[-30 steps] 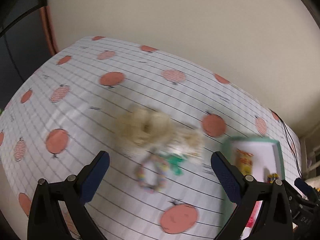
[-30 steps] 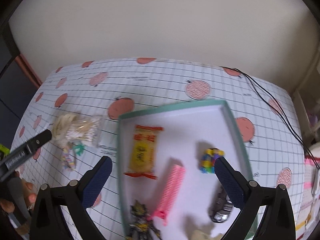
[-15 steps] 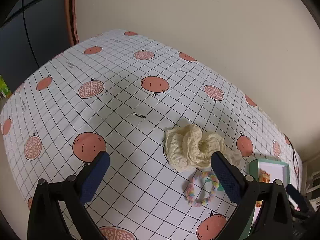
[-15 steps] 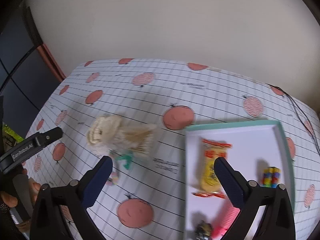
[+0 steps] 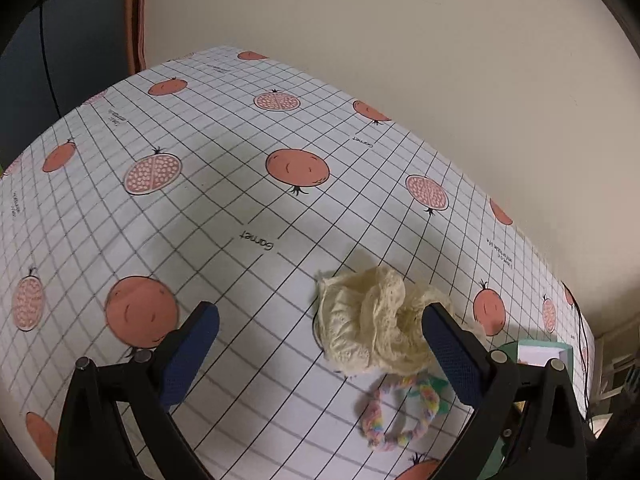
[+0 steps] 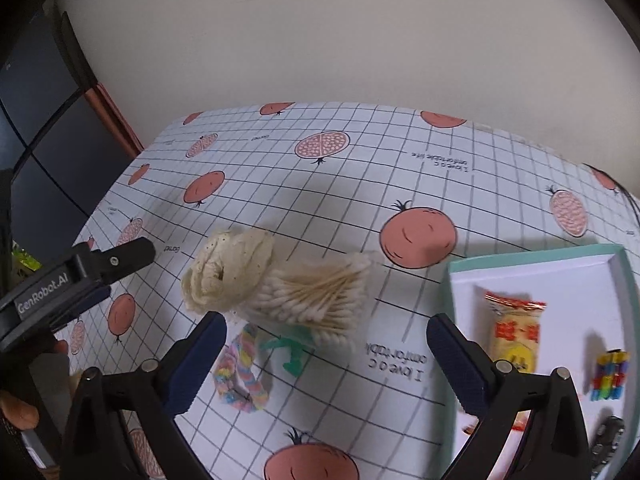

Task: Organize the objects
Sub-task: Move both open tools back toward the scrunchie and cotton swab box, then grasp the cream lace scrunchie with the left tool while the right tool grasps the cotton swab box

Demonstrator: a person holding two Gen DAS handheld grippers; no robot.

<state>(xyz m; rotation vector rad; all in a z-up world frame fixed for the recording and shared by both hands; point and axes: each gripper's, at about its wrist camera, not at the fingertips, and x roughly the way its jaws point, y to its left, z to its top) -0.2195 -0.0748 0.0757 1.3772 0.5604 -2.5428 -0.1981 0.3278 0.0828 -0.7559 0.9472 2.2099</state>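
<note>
Pomegranate-printed cloth covers the tabletop, on which a teal tray of sorted items is set at the right. Left of it a cotton-swab pack, long axis toward the tray, touches a cream scrunchie. Both lie just ahead of the right gripper, judged nearer; the left gripper is offset. Both pairs of fingers are spread wide, nothing held.

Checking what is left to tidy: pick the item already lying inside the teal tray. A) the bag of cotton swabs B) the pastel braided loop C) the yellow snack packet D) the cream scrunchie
C: the yellow snack packet lies on the white floor of the teal tray, while the cream scrunchie, the bag of cotton swabs and the pastel braided loop sit out on the tablecloth.
</note>
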